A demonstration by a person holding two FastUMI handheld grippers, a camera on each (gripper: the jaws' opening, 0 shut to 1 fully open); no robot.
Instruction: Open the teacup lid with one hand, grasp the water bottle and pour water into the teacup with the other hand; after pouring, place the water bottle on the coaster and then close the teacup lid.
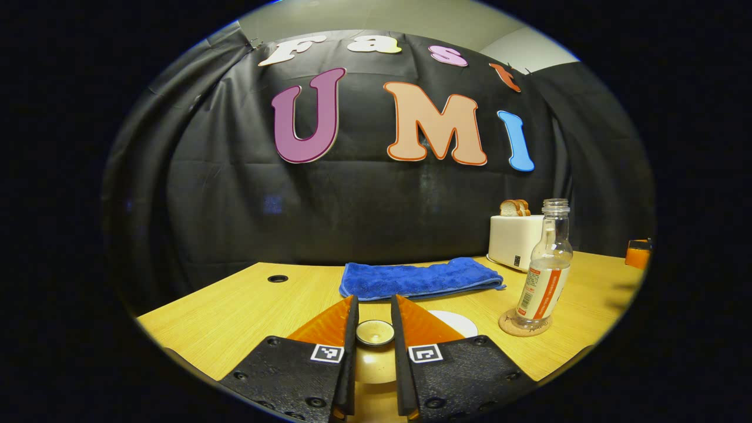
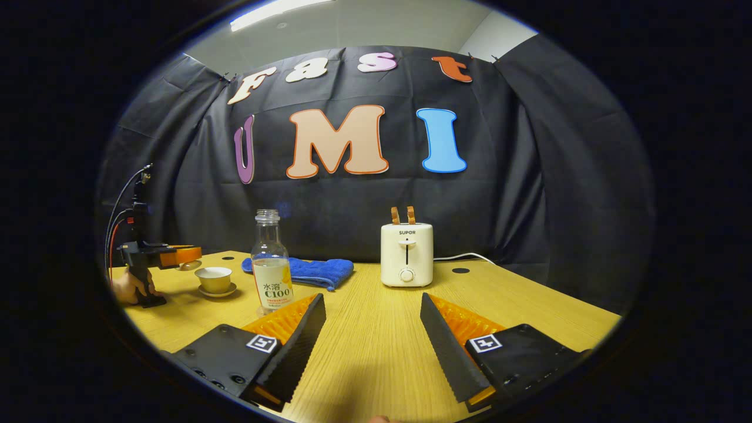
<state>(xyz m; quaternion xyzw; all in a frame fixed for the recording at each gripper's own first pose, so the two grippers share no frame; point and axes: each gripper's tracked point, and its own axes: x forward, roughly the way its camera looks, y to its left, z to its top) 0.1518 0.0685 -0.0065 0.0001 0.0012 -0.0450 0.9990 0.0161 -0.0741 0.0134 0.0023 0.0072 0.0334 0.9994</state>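
Observation:
In the left gripper view my left gripper (image 1: 375, 314) is shut on the round knob of the teacup lid (image 1: 375, 332), with the lid's body just below between the fingers. The white saucer (image 1: 459, 322) peeks out to the right of them. The right gripper view shows the teacup (image 2: 214, 278) uncovered on its saucer (image 2: 218, 291), with the left gripper (image 2: 176, 256) and the lid (image 2: 189, 265) just left of it, held by a hand (image 2: 126, 288). The clear uncapped water bottle (image 1: 543, 276) (image 2: 271, 270) stands upright on the round coaster (image 1: 524, 325). My right gripper (image 2: 371, 314) is open, a little short of the bottle.
A folded blue towel (image 1: 420, 277) (image 2: 311, 271) lies behind the cup and bottle. A white toaster (image 1: 516, 239) (image 2: 406, 254) with bread slices stands at the back, its cord trailing right. The wooden table (image 2: 376, 358) has small cable holes (image 1: 277, 278).

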